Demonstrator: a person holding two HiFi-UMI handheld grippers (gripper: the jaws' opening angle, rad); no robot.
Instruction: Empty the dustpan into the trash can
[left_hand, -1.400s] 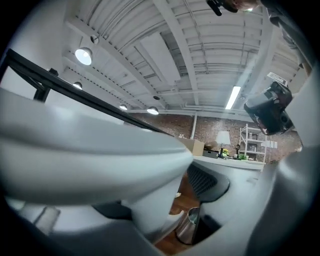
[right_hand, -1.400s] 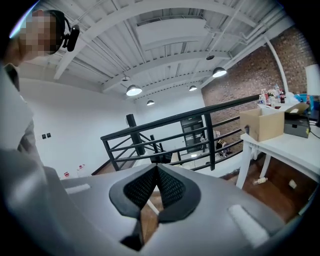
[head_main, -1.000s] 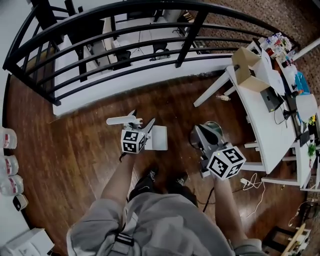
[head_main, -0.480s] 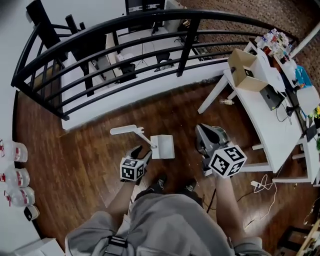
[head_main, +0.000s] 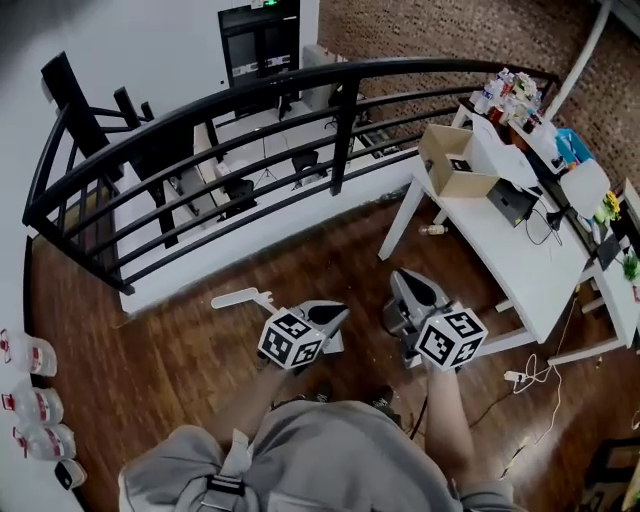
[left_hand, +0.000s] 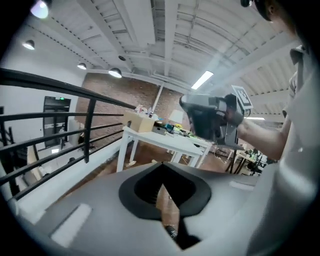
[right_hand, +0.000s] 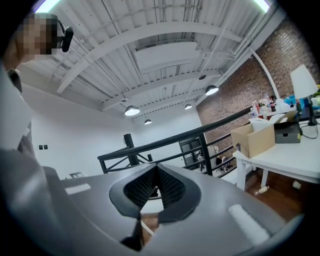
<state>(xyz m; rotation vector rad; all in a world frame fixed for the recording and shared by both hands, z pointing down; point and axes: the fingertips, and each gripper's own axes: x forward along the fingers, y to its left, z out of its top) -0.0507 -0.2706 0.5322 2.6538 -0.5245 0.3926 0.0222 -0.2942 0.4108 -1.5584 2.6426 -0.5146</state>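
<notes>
The white dustpan (head_main: 238, 297) lies on the wooden floor in the head view, with its handle to the left and its pan mostly hidden behind my left gripper. My left gripper (head_main: 335, 315) is raised above it, points up and right, and has just been closing; its jaws now meet with nothing between them (left_hand: 162, 165). My right gripper (head_main: 415, 288) hangs beside it to the right, its jaws together and empty (right_hand: 156, 166). The left gripper view also shows the right gripper (left_hand: 210, 117) in a hand. The trash can is hidden behind the right gripper.
A black railing (head_main: 250, 110) runs across the far side of the floor. To the right stands a white table (head_main: 520, 250) with a cardboard box (head_main: 455, 160) and clutter. Cables (head_main: 530, 380) lie under it, and bottles (head_main: 25, 405) stand at the left edge.
The left gripper drew back from the dustpan, rose and swung right while its jaws went from wide open to shut. The right gripper rose a little. The dustpan stayed on the floor.
</notes>
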